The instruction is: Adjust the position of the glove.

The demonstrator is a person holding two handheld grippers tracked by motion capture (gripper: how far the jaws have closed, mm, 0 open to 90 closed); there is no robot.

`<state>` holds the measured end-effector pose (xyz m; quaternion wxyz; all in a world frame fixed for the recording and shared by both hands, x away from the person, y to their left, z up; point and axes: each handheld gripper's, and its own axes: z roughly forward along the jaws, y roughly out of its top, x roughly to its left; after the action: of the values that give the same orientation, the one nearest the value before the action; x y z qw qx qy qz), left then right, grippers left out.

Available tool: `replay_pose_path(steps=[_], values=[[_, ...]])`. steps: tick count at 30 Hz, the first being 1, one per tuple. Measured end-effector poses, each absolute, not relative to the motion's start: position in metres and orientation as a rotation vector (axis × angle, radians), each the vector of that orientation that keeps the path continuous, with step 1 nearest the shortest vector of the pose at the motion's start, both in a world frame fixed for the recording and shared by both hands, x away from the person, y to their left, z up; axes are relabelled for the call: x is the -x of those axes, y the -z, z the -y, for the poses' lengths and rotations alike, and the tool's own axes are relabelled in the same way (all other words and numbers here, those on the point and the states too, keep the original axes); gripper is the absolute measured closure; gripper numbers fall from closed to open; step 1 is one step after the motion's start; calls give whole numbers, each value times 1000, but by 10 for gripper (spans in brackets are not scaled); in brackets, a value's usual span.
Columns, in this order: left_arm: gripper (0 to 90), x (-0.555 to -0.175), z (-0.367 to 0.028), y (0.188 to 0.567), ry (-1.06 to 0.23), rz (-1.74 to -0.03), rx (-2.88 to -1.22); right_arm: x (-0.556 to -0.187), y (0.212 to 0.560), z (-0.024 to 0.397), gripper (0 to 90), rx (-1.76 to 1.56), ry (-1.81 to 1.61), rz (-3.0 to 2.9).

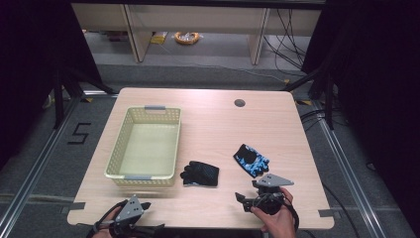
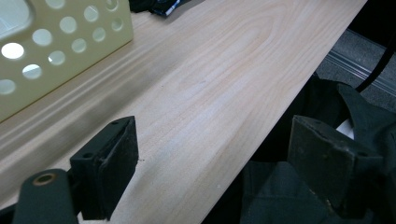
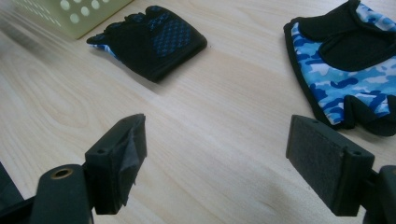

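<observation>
Jaws apart and empty, the right gripper (image 1: 246, 199) nears the camouflage glove (image 1: 251, 159) lying flat on the counter (image 1: 218, 124); a low pinch of its cuff edge should lift it cleanly toward the basket (image 1: 144, 176).

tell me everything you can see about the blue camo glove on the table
The blue camo glove is a fingerless fabric glove, blue-and-white camouflage with black panels and black edging. It lies flat on the wooden table, right of the black glove and apart from it. Nothing else touches it; the right gripper sits near it, open.
</observation>
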<state>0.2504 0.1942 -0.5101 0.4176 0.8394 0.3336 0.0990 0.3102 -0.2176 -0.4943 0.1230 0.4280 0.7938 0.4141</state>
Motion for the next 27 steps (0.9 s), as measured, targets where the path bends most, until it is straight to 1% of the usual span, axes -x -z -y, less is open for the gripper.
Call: replay_pose_path(steps=[3, 4, 7, 8, 9, 10, 12, 13, 14, 17, 18, 23, 24, 25, 27], values=[[156, -251, -196, 509, -258, -815, -2128, -310, 494, 218, 218, -1239, -1207, -2315], [156, -251, -195, 509, -239, -831, -2111, -311, 493, 218, 240, -1215, -1196, -2316], [156, -251, -195, 510, -247, -820, -2112, -311, 492, 217, 239, -1216, -1189, -2316], [156, -253, -197, 509, -259, -804, -2139, -311, 492, 217, 242, -1214, -1188, -2313], [156, -252, -196, 510, -241, -847, -2111, -311, 492, 217, 258, -1214, -1184, -2311], [156, -251, -196, 510, -242, -843, -2098, -310, 491, 216, 270, -1222, -1191, -2308], [156, -254, -199, 509, -259, -812, -2138, -312, 492, 215, 296, -1180, -1206, -2307], [156, -253, -198, 509, -245, -818, -2129, -312, 492, 215, 296, -1180, -1206, -2307], [156, -253, -196, 511, -227, -860, -2096, -312, 491, 213, 322, -1173, -1215, -2312], [156, -254, -197, 511, -242, -856, -2118, -313, 490, 210, 341, -1165, -1213, -2312], [156, -254, -197, 511, -227, -857, -2114, -313, 488, 207, 376, -1167, -1212, -2314], [156, -254, -196, 512, -230, -855, -2091, -319, 487, 200, 389, -1178, -1259, -2321], [156, -257, -199, 511, -236, -831, -2131, -320, 485, 196, 398, -1207, -1269, -2330], [156, -254, -195, 513, -231, -868, -2078, -322, 485, 195, 407, -1194, -1290, -2327], [156, -255, -196, 513, -226, -859, -2083, -323, 483, 192, 423, -1187, -1300, -2336]])
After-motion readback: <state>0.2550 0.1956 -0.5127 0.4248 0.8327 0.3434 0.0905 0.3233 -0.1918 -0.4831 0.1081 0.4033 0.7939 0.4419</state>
